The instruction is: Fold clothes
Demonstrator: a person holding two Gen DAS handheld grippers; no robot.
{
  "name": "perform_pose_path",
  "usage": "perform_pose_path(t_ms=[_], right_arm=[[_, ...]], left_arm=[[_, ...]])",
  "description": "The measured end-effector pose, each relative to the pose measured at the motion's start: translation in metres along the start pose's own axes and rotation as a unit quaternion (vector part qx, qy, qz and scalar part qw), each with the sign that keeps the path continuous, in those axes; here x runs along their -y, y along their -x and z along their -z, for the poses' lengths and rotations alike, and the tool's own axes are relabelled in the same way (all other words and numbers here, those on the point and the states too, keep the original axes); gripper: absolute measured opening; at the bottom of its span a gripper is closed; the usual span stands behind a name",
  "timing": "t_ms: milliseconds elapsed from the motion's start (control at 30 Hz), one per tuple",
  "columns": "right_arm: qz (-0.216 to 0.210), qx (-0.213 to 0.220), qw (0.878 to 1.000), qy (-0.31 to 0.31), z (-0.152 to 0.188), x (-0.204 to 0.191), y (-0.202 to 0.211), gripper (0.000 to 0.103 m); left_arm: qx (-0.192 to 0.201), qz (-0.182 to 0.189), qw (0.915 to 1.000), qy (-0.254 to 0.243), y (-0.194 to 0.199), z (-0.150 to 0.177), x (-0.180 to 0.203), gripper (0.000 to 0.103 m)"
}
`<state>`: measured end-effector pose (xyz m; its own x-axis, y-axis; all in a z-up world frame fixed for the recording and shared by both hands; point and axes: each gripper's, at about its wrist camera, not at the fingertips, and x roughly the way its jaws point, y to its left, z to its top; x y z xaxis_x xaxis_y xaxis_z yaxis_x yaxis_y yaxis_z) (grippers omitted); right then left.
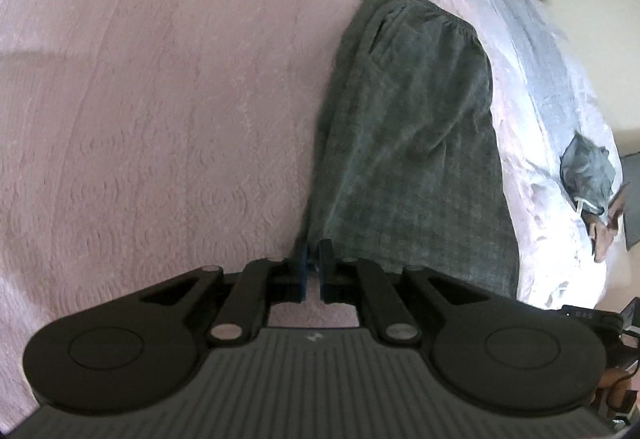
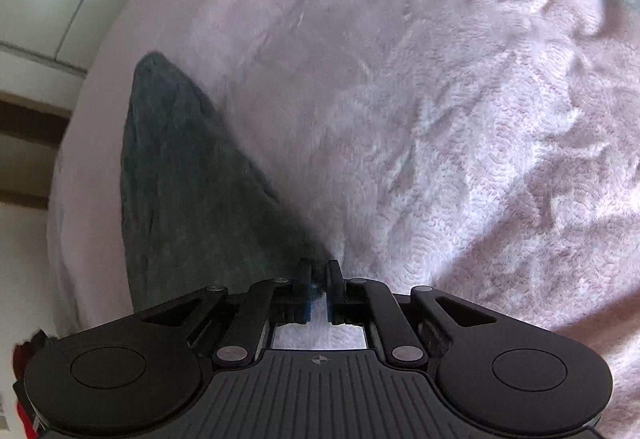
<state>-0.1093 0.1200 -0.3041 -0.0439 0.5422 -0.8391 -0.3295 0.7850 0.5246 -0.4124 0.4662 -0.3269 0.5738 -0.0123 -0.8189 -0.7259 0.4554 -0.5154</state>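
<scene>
Grey trousers [image 1: 412,143] lie lengthwise on a pink bedspread [image 1: 160,99], their near hem corners pinched in both tools: the left gripper [image 1: 314,263] and right gripper [image 2: 319,275] each hold fabric between nearly closed fingers, both angled low over the bed, pointing forward along the cloth

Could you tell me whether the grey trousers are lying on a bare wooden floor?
No, the grey trousers lie on a pink bedspread, with the left gripper at their near end.

Dark grey checked shorts [image 1: 412,143] with an elastic waistband lie lengthwise, folded in half, waistband farthest.
</scene>
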Motion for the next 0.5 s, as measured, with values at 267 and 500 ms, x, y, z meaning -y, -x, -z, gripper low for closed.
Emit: perform_pose_path(t_ms=[267, 500], right_arm=[[0.007, 0.046, 0.991, 0.123, -0.057, -0.046, 0.009, 0.076], [-0.062, 0.061, 0.982, 0.166, -0.145, -0.104, -0.054, 0.065]], left_arm=[[0.047, -0.006, 0.9982, -0.036, 0.018, -0.058, 0.018, 0.019], [0.085, 0.034, 0.9903, -0.104, -0.044, -0.165, 0.070, 0.028]])
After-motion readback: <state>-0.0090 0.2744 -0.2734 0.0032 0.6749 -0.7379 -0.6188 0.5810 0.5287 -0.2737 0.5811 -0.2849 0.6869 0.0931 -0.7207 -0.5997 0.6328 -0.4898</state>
